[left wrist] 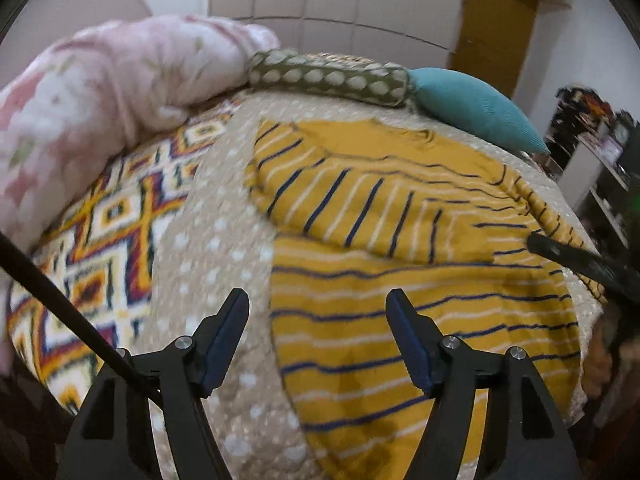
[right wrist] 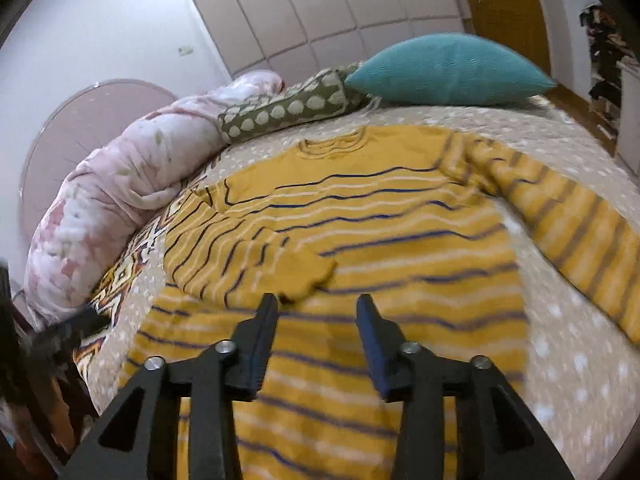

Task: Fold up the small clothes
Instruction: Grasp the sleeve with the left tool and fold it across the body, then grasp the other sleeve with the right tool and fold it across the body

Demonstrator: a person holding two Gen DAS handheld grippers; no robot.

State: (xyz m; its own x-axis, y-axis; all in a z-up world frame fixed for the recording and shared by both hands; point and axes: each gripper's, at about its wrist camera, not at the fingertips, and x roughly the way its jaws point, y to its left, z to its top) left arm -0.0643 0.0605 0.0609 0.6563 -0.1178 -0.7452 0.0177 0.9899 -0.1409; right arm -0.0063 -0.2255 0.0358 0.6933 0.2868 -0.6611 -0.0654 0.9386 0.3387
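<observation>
— Mustard knit with thin navy and white stripes: the sweater [right wrist: 360,216] lies flat on the dotted beige bedspread [left wrist: 224,248], one sleeve folded across its chest.

— The left gripper [left wrist: 318,308] hangs wide open over its hem edge, holding nothing. The right gripper [right wrist: 317,308] is parted too, empty.

— Only the right view shows the other sleeve trailing off at 3 o'clock.

— At 12 o'clock sits a plump teal cushion [right wrist: 448,68]; at 10, a fluffy pink quilt [left wrist: 100,92].
</observation>
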